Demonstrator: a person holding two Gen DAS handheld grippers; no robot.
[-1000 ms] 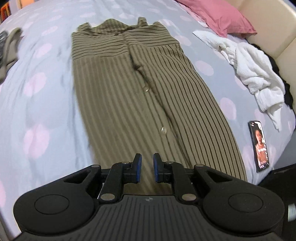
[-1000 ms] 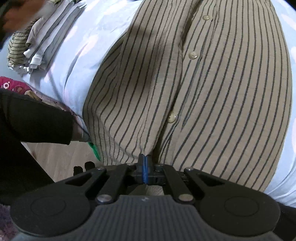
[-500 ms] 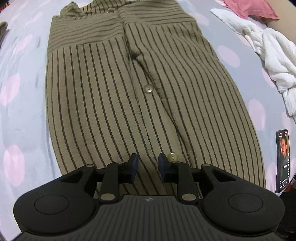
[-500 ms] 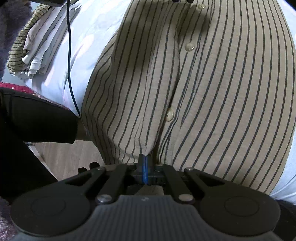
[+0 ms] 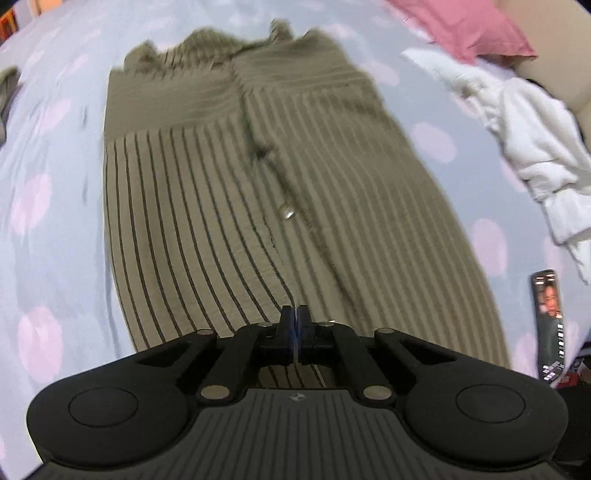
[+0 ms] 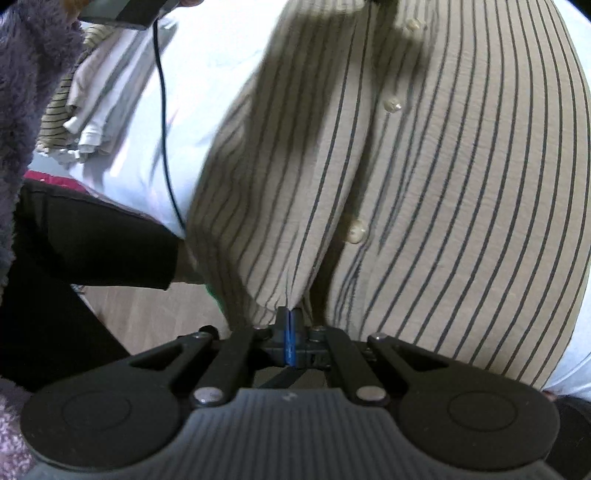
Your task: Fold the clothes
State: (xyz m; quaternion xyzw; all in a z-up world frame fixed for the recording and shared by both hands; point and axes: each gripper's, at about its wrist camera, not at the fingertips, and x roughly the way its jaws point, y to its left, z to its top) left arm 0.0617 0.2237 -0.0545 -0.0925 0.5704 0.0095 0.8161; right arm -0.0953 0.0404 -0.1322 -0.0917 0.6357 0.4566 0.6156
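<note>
The left wrist view takes in the whole olive-brown, dark-striped button-front shirt [image 5: 229, 206], spread flat and lengthwise on the bed with its pale lilac sheet dotted in pink [image 5: 48, 206]; the collar end lies far from the camera, and the hem end is nearest. The left gripper [image 5: 294, 325] has its fingers pressed together on the hem at the button placket, pinching the cloth. Only this view shows the things to the right: a crumpled white garment [image 5: 524, 147] near the shirt's right edge, a pink pillow [image 5: 465, 26] beyond it, and a dark smartphone with a lit screen [image 5: 548, 325] lying on the sheet near the bed's edge. The far part of the shirt is blurred.

The right wrist view sits close on the same shirt, where pale round buttons [image 6: 356, 230] run up the placket. The right gripper [image 6: 289, 325] has its fingers shut tight on a gathered fold of the hem. This view alone shows a stack of folded clothes [image 6: 85, 110] at the left on the sheet, a thin black cable [image 6: 164, 122] hanging across it, a fuzzy grey-purple sleeve [image 6: 33, 74] and a wooden floor [image 6: 147, 314] below the bed's edge.
</note>
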